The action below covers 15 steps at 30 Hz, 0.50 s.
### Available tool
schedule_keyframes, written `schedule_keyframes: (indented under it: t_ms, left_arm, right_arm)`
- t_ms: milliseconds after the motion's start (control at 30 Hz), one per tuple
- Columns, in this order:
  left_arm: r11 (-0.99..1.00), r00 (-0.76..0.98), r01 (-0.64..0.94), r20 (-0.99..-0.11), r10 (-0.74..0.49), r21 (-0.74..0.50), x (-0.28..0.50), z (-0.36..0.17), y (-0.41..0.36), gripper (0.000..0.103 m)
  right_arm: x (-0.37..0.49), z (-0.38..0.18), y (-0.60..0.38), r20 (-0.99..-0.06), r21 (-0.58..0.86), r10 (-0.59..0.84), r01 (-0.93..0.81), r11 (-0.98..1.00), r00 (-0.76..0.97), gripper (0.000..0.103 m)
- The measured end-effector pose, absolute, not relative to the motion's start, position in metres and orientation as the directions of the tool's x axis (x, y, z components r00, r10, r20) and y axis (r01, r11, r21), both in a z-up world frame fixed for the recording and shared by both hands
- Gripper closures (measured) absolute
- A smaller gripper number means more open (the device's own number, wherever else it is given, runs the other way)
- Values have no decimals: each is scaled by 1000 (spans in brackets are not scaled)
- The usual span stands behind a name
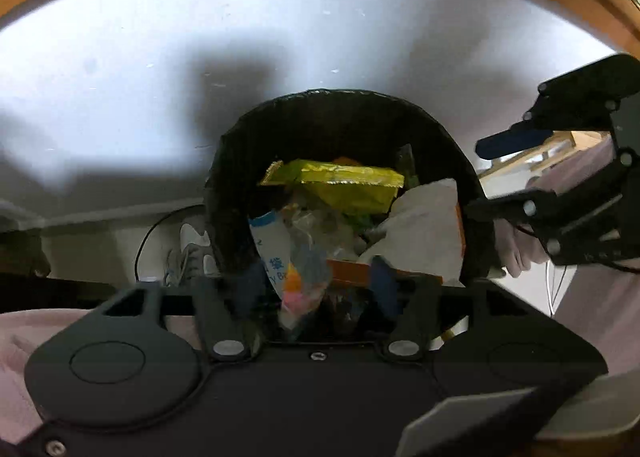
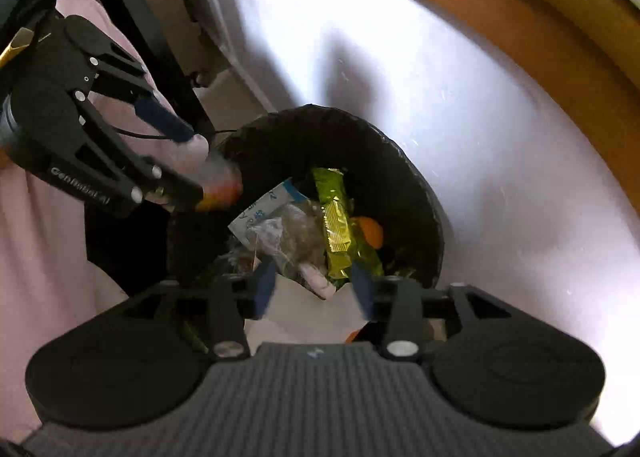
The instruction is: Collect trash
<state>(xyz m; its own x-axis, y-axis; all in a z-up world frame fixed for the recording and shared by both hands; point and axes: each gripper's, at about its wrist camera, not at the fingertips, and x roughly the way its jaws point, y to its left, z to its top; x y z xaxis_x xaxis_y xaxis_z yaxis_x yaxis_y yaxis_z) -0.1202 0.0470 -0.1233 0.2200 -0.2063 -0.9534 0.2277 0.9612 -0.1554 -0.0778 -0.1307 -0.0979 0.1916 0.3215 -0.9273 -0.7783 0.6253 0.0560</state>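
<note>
From the left wrist, the left claw (image 1: 316,289) is seen pointing steeply down into the black-lined bin (image 1: 432,125), its blue fingers (image 1: 250,289) spread apart. A clear plastic wrapper (image 1: 308,289) hangs between them over the bin mouth; whether the pads touch it cannot be told, and it is judged to be released. The bin lies straight ahead and below, filled with trash: a yellow-green wrapper (image 1: 340,181) lying crosswise at the far side and a white paper bag (image 1: 424,225) to the right. The right claw (image 1: 496,173) is seen at the bin's right rim, spread open

From the right wrist, the right claw (image 2: 316,289) is seen with its fingers parted over the near rim of the bin (image 2: 400,177), white paper (image 2: 288,309) lying under and between them, apparently not pinched. The yellow-green wrapper (image 2: 338,229) runs lengthwise away from this claw. The left claw (image 2: 196,165) is found at the bin's left rim, the blurred wrapper (image 2: 220,185) at its tips. Both claws are about equally near the bin
</note>
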Motion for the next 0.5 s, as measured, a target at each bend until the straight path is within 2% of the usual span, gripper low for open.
schedule_keyframes:
  t_ms: [67, 200, 400, 467, 500]
  left_arm:
    - [962, 226, 222, -951, -211, -161, -119, -122, 47, 23]
    - [965, 226, 220, -955, -194, -144, -118, -124, 46, 19]
    - [967, 229, 229, -959, -169, -116, -121, -124, 45, 3]
    - [961, 247, 248, -952, -181, -119, -124, -119, 43, 1]
    - [958, 257, 262, -949, -186, -117, -126, -116, 41, 1]
  right_arm:
    - [-79, -99, -130, -928, 56, 319, -774, 631, 193, 38]
    - [-78, -104, -132, -930, 58, 307, -746, 664, 201, 26]
    - [-80, -104, -141, -932, 40, 273, -683, 730, 237, 13]
    - [-81, -104, -143, -934, 26, 249, -648, 761, 256, 9]
    - [-82, -104, -144, -935, 20, 239, -632, 775, 264, 4]
